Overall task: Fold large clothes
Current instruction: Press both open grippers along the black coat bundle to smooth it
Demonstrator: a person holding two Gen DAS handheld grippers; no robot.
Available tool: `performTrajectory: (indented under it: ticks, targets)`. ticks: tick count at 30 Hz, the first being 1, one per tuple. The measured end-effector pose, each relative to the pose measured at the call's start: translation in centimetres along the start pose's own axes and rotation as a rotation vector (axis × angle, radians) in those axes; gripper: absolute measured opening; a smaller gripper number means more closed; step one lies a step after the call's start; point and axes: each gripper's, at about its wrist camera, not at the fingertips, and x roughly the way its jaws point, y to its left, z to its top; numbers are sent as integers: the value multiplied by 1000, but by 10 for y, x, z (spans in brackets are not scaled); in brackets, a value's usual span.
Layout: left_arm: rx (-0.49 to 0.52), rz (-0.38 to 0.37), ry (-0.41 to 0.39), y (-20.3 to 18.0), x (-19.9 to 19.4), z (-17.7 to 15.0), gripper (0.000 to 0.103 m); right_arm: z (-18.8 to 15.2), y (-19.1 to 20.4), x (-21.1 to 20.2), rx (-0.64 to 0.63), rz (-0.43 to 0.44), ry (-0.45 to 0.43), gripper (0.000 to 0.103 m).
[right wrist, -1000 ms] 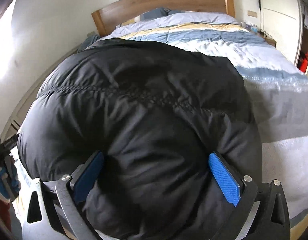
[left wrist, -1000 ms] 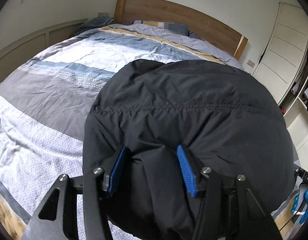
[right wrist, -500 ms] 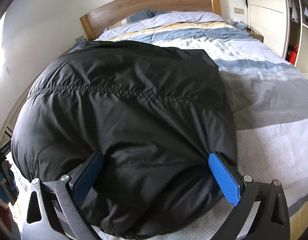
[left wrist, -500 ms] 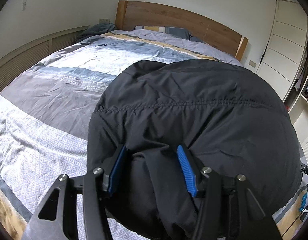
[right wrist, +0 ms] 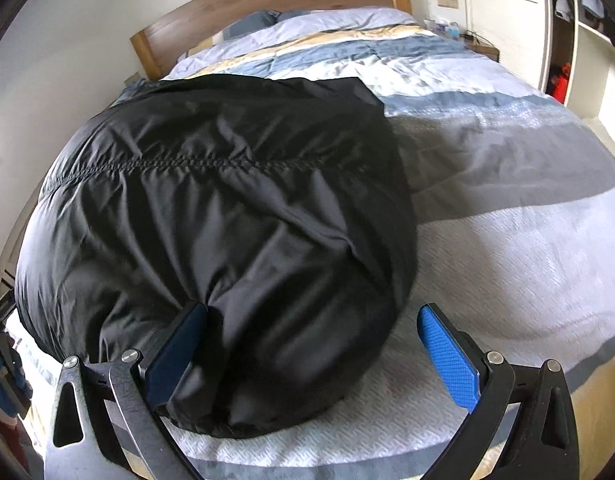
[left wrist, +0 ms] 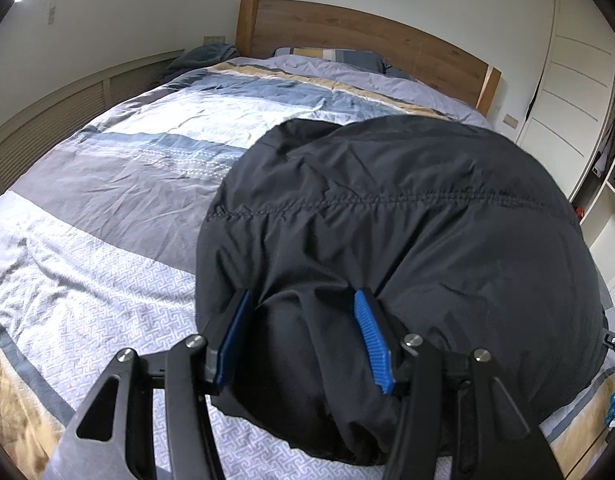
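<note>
A puffy black jacket (left wrist: 387, 220) lies in a rounded heap on the striped bed cover (left wrist: 107, 200), near the foot of the bed. My left gripper (left wrist: 301, 300) is shut on a bunched fold at the jacket's near edge, and both blue pads press into the fabric. In the right wrist view the jacket (right wrist: 227, 200) fills the left and middle. My right gripper (right wrist: 312, 312) stands wide open there. Its left pad touches the fabric, and its right pad hangs free over the bed cover (right wrist: 507, 260).
A wooden headboard (left wrist: 367, 36) and pillows are at the far end of the bed. White wardrobe doors (left wrist: 567, 80) and open shelves stand on the right. A slatted wall panel (left wrist: 47, 128) runs along the left.
In the right wrist view the jacket has shifted left and settled lower, so the right pad, earlier against the fabric, now stands clear of it. The left grip is unchanged.
</note>
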Motion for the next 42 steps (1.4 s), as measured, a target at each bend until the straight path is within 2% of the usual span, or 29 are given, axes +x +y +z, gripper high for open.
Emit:
performTrajectory:
  ticks: [2, 7, 13, 17, 25, 29, 34, 42]
  targets:
    - [-5, 4, -20, 1, -8, 2, 51, 1, 4, -9, -16, -16, -22, 103]
    - [-6, 8, -35, -4, -11, 5, 51, 9, 29, -25, -65, 49, -82, 103]
    - [13, 21, -36, -9, -2, -6, 51, 5, 67, -1, -137, 108, -50, 103]
    - [4, 13, -10, 1, -1, -9, 51, 2, 62, 10, -115, 124, -38, 103]
    - [-1, 18, 6, 8, -17, -6, 51, -2, 41, 5, -118, 101, -19, 103]
    - [-31, 28, -21, 14, -33, -4, 51, -5, 36, -1, -106, 83, -7, 103]
    - [-4, 1, -51, 0, -40, 24, 51, 11, 44, -15, -115, 106, -46, 103]
    - [82, -95, -26, -79, 8, 97, 51, 90, 95, 6, -118, 159, -140, 103]
